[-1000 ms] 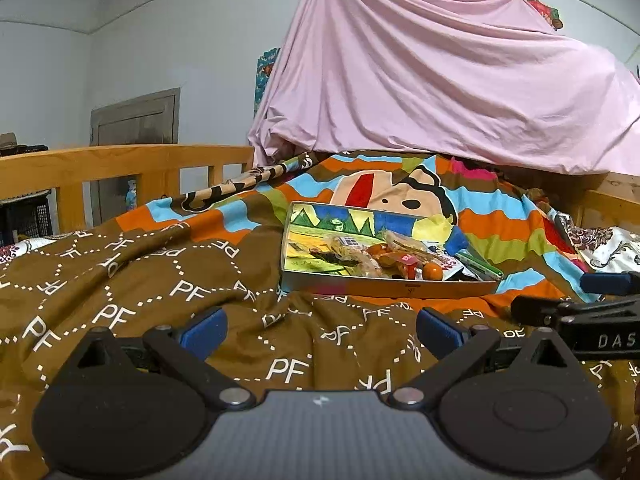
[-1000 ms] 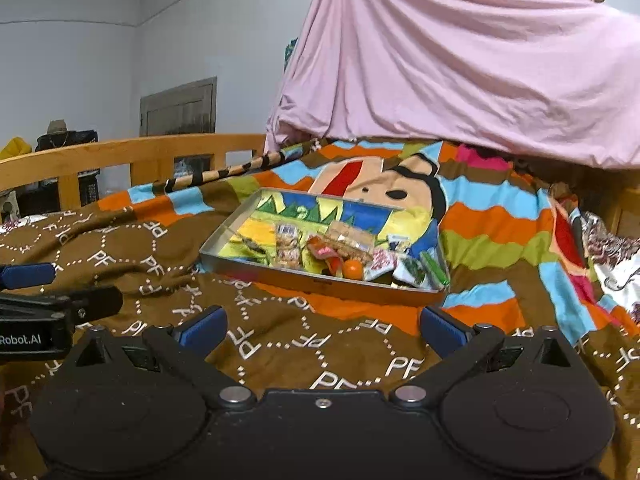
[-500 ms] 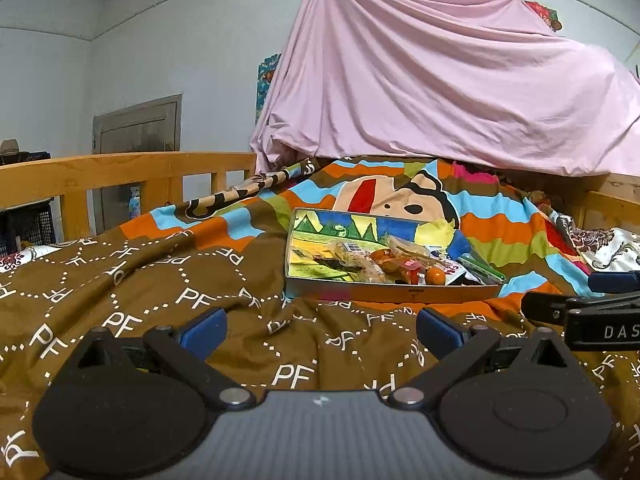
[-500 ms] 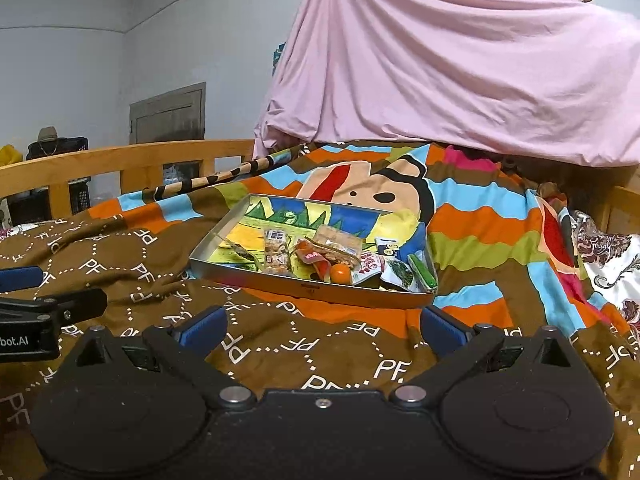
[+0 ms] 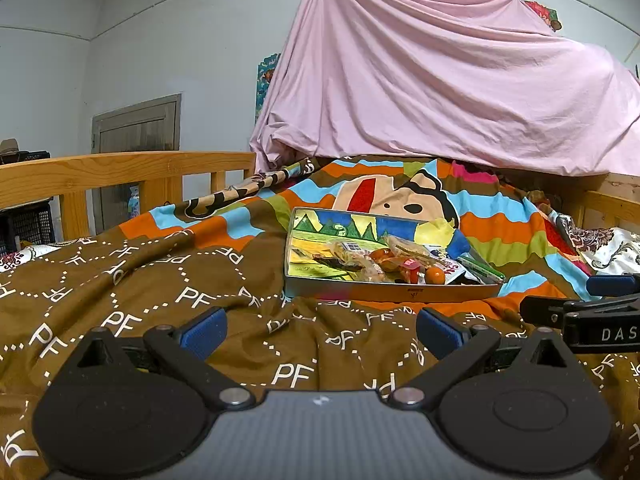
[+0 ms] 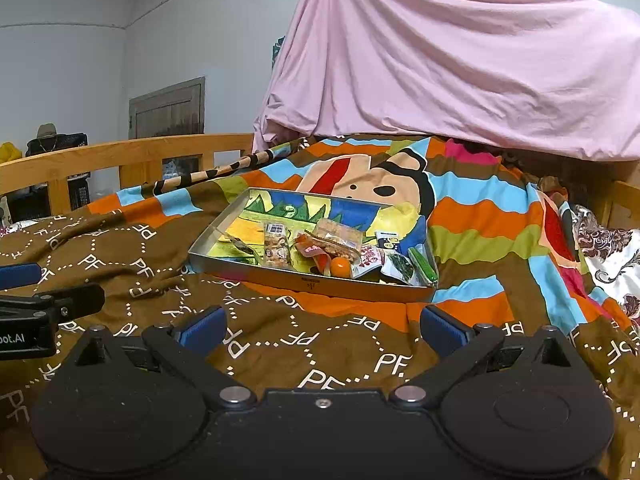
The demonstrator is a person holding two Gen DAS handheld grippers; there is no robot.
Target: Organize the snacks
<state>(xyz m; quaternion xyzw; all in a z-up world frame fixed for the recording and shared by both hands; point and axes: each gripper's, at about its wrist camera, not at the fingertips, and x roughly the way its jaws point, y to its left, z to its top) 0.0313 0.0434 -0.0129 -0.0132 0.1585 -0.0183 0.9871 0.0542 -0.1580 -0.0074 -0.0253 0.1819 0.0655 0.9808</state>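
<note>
Snack wrappers [image 6: 362, 258] in the tray overlap, labels perhaps unreadable.

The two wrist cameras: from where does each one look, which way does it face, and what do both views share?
Left wrist: sits low behind the open left gripper, facing along the bed to the tray of snacks; the right gripper's tip shows at its right edge.
Right wrist: sits low behind the open right gripper, facing the tray from further right; the left gripper's tip shows at its left edge.
Shared: the tray, the brown blanket, the pink sheet.
</note>
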